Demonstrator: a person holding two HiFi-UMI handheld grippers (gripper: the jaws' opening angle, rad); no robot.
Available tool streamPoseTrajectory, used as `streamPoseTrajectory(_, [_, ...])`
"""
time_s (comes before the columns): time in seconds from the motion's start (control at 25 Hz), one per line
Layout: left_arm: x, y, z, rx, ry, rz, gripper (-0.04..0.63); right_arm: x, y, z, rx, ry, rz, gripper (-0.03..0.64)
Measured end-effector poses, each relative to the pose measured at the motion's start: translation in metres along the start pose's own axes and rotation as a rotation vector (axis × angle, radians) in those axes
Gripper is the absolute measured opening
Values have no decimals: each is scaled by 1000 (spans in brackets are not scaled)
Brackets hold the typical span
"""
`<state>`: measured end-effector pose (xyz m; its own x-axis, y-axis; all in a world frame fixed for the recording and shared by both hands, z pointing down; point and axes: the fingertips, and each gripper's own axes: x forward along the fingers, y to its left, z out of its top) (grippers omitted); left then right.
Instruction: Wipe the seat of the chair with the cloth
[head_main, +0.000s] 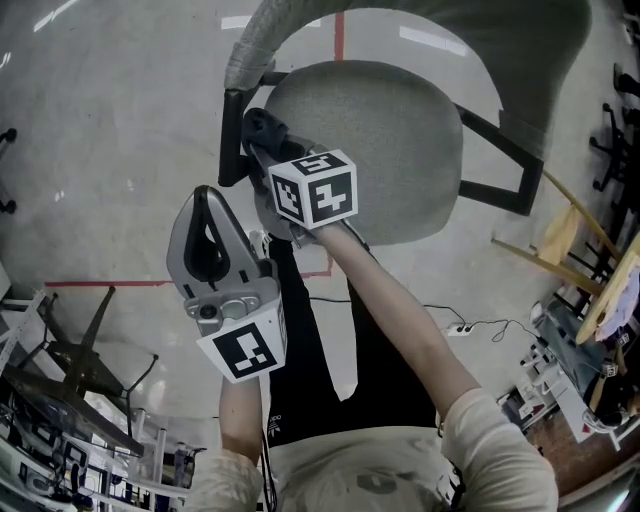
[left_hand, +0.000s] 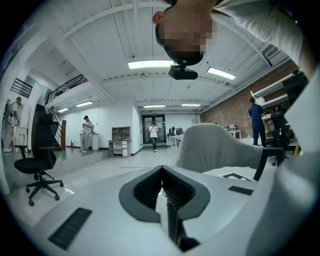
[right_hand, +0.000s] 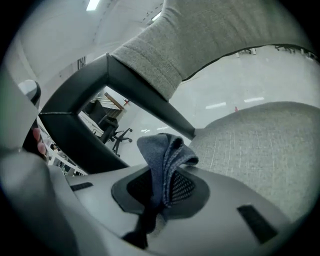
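The right gripper view shows the right tool (right_hand: 159, 192) clenched on a folded blue cloth (right_hand: 165, 155) just above the grey seat (right_hand: 260, 145). The head view places that tool at the seat's left edge, by the armrest (head_main: 232, 140). The left tool (left_hand: 162, 197), closed on nothing, is held off the seat.

It was an open office-workshop hall: brick wall (left_hand: 225, 107), strip lights (left_hand: 150, 64), desks (left_hand: 120, 147), office chair (left_hand: 36, 164), tape-marked floor (head_main: 100, 150).

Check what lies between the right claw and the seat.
Only the cloth, pinched in the right claw and sticking out toward the seat; the right gripper view shows it.
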<state>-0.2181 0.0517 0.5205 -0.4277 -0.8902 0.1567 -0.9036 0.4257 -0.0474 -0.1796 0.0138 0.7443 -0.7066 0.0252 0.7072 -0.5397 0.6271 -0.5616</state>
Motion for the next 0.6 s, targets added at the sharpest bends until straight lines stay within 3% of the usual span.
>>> streamPoseTrajectory(0.24, [5, -9, -1, -4, 3, -13, 15, 2, -11, -2, -46, 32, -33, 57])
streamPoseTrajectory(0.6, [17, -35, 1, -3, 0, -40, 15, -29, -61, -7, 3, 49, -93, 57])
